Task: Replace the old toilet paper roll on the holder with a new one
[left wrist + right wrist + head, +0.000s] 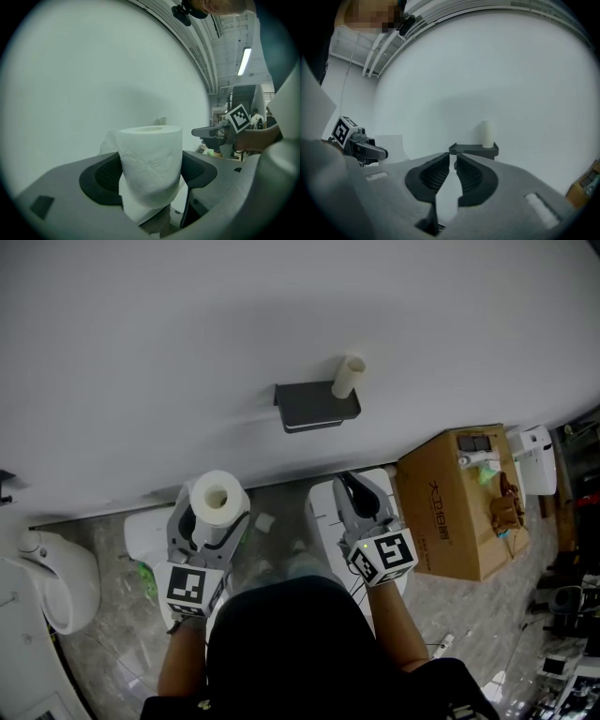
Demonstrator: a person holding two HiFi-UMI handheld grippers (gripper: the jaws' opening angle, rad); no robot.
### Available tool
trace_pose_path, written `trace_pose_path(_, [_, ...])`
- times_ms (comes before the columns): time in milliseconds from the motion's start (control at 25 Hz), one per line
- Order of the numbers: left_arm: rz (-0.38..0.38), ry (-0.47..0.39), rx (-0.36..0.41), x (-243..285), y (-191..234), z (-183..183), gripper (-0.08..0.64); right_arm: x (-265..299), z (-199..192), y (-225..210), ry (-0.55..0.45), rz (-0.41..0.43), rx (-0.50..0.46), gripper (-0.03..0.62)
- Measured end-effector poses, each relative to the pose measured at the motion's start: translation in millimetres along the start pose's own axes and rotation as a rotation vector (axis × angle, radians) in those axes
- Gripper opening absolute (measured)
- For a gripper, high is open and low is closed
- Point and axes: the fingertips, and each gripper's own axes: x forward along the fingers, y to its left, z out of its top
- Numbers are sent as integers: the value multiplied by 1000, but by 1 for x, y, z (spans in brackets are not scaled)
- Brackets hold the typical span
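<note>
A full white toilet paper roll (pixel 218 497) (pixel 151 164) stands upright between the jaws of my left gripper (pixel 214 512) (pixel 150 176), which is shut on it. A loose sheet hangs from the roll's underside. On the white wall ahead is a dark holder shelf (pixel 317 406) (pixel 474 150), with a bare cardboard tube (pixel 348 376) (pixel 487 134) standing upright on its right end. My right gripper (pixel 354 491) (pixel 453 161) points at the holder with its jaws together and nothing between them. Both grippers are well short of the wall.
A brown cardboard box (pixel 456 502) with small items on top stands on the floor at the right. A white toilet (pixel 56 577) sits at the left edge. White units (pixel 150 535) lie against the wall's foot under both grippers.
</note>
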Motion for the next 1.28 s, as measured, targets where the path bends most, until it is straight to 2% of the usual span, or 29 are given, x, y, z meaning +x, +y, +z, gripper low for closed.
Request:
trace_pose_path(480, [95,28,-27,24,8,0,383,46,11,-47,-14,41,-19,45])
trace_pose_path(720, [142,18,-20,27,14,4,383,66,23,-69,-30,20,-32,46])
trace_pose_path(960, [193,27,-29,27,21,1,383,90,46,-102,-57,-40,-63,137])
trace_pose_path(1200, [242,39,-34,25,29,0,383,121,58,-120,-36,-58,-102,229])
trace_pose_path(1280, [259,42,-39,24,31,-1,383,130,59,-122,-24,-54,-109,238])
